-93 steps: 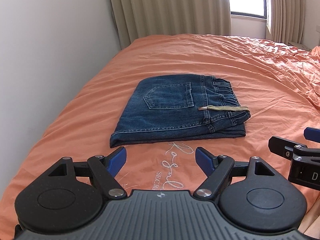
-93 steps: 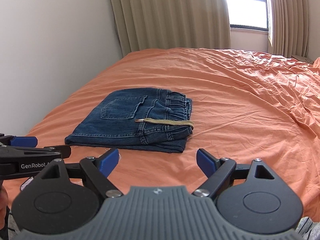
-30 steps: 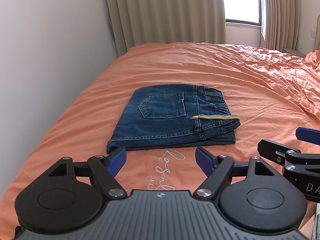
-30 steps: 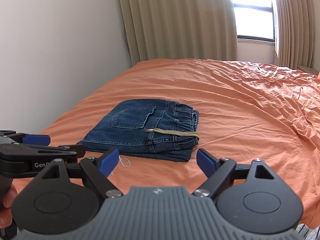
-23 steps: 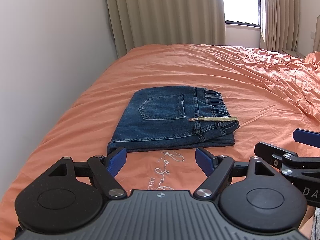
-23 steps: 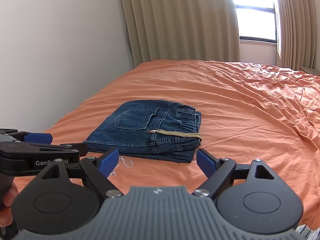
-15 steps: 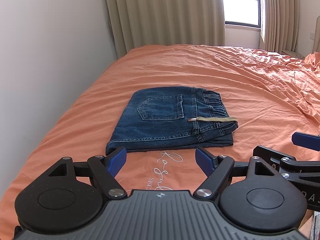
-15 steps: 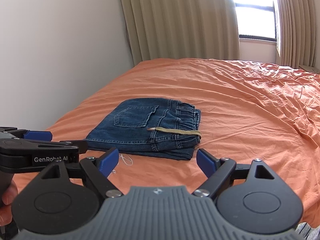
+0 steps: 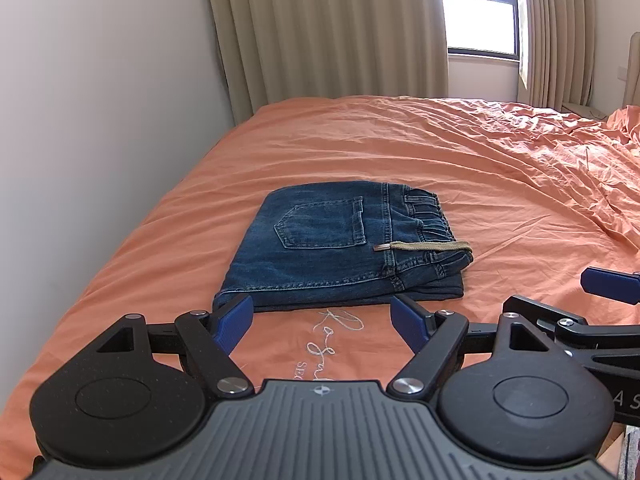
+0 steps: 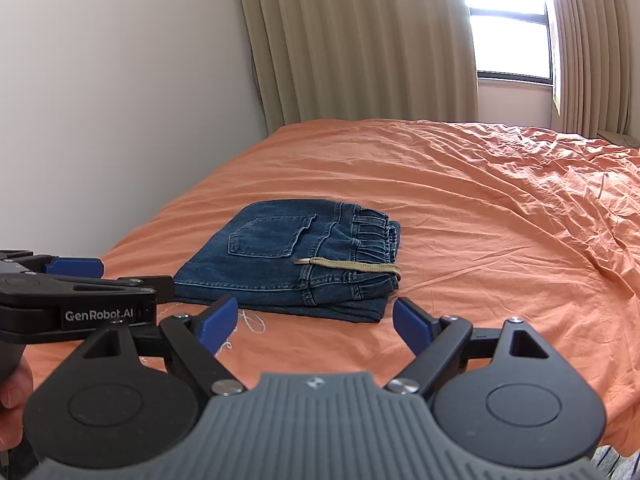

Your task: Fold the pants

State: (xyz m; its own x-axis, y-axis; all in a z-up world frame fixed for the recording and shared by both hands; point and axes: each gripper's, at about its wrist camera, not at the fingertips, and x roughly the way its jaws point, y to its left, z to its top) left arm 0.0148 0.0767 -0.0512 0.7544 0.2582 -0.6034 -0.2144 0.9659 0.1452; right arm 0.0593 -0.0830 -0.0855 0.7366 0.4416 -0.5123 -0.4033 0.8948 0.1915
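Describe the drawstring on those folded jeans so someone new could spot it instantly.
Start at the wide orange bedsheet, then find the folded dark blue denim jeans near its wall side. Across their elastic waistband lies a flat beige woven drawstring with a metal tip, the only pale strip on the blue denim.
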